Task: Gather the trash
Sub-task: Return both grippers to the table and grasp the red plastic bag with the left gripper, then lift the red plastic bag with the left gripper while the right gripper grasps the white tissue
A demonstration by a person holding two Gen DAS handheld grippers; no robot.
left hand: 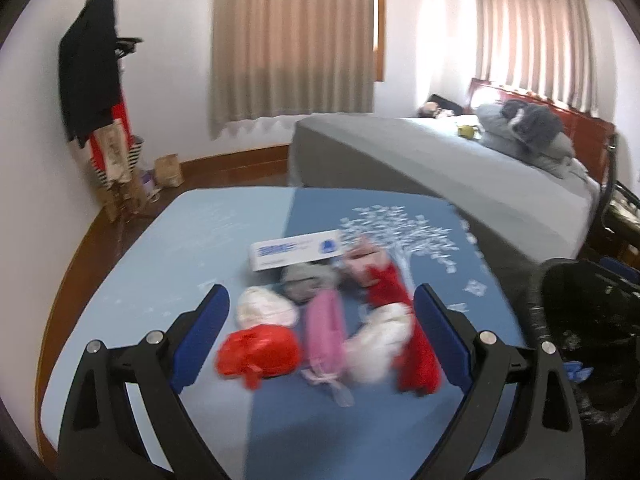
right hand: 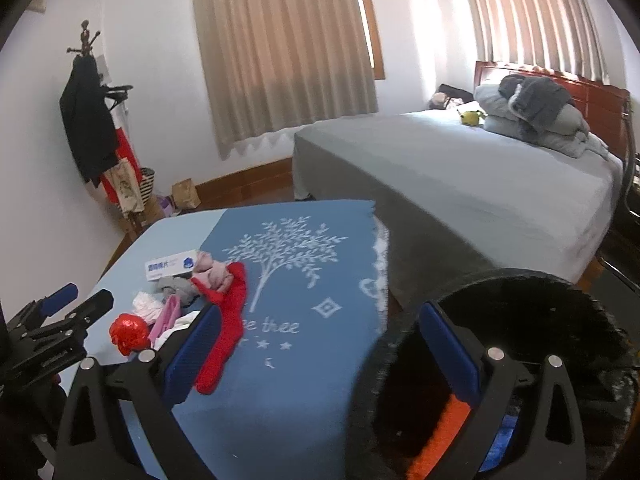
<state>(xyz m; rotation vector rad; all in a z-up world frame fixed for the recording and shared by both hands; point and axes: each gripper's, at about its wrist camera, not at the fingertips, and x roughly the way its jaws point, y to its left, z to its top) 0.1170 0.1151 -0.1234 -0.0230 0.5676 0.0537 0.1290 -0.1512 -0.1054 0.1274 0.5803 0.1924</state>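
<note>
Bedding in grey covers the bed [right hand: 460,168] at far right, beyond a bench [left hand: 168,248] under a blue cloth printed with a white tree. A black-lined trash bin [right hand: 532,308] stands just off the bench's right edge, orange and blue scraps inside. Near the bench's middle lies the trash pile: a long red wrapper [left hand: 416,344], a white box with blue print [left hand: 296,250] at its far side, a pink wrapper [left hand: 324,328], white crumpled pieces, a grey wad, and a red foil ball [left hand: 258,354] nearest on the left. The left tool [left hand: 320,334] hovers over the pile, fingers apart and empty. The right tool [right hand: 320,352] hangs between pile and bin, fingers also apart, empty.
</note>
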